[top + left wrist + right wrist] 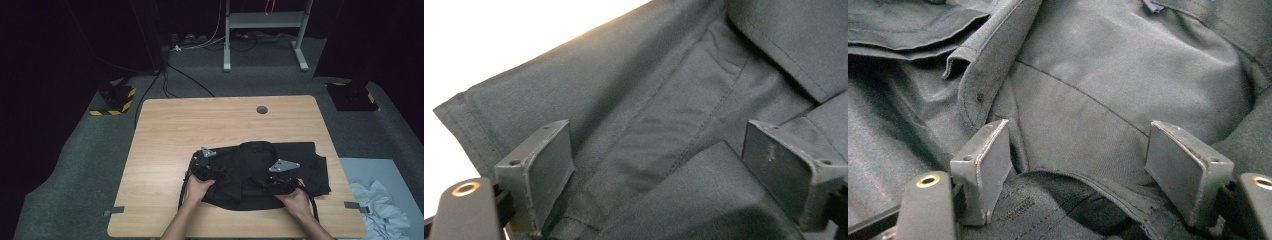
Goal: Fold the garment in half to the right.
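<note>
A black shirt (260,170) lies folded on the wooden table (200,125), toward its front edge. My left gripper (204,172) rests on the shirt's left part, my right gripper (281,186) on its front right part. In the left gripper view the left gripper (669,175) stands open, its jaws wide apart over the shirt (664,100), with a fold of cloth lying between them. In the right gripper view the right gripper (1093,172) is open too, jaws spread over a hem of the shirt (1118,80) near the collar.
A round cable hole (261,109) sits near the table's far edge. White cloth (380,205) lies on a grey sheet on the floor at the right. A metal stand (265,30) and cables are beyond the table, with striped floor plates (115,100) at the sides.
</note>
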Available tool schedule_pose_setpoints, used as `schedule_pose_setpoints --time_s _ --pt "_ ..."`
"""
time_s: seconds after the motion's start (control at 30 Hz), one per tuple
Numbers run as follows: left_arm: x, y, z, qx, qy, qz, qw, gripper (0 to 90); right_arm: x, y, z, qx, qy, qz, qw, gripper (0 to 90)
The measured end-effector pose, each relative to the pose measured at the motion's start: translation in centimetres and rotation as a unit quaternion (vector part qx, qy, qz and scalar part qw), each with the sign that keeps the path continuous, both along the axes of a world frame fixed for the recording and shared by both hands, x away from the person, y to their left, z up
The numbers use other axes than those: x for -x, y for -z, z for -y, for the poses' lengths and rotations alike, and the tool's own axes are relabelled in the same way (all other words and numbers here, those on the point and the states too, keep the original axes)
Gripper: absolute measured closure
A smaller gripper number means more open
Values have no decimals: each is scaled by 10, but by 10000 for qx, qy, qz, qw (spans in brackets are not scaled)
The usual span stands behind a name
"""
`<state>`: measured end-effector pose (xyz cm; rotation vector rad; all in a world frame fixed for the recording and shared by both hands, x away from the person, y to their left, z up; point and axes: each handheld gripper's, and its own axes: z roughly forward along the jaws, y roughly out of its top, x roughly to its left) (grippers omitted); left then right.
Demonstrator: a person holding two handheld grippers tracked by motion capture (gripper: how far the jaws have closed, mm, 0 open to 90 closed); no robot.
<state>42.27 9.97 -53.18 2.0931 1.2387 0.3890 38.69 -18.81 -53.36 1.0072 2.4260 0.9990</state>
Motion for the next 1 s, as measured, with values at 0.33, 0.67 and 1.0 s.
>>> schedule_pose_setpoints --time_s 0.33,0.67,1.0 --pt "-5 -9 -11 130 -295 274 9991 149 12 -29 -19 -535 -189 443 9974 276" --pt "-12 1 -14 1 -286 113 9995 153 8 -14 -69 -262 -579 273 9976 284" --pt "-13 4 3 -120 -223 279 9993 178 2 0 -46 134 -418 70 9990 288"
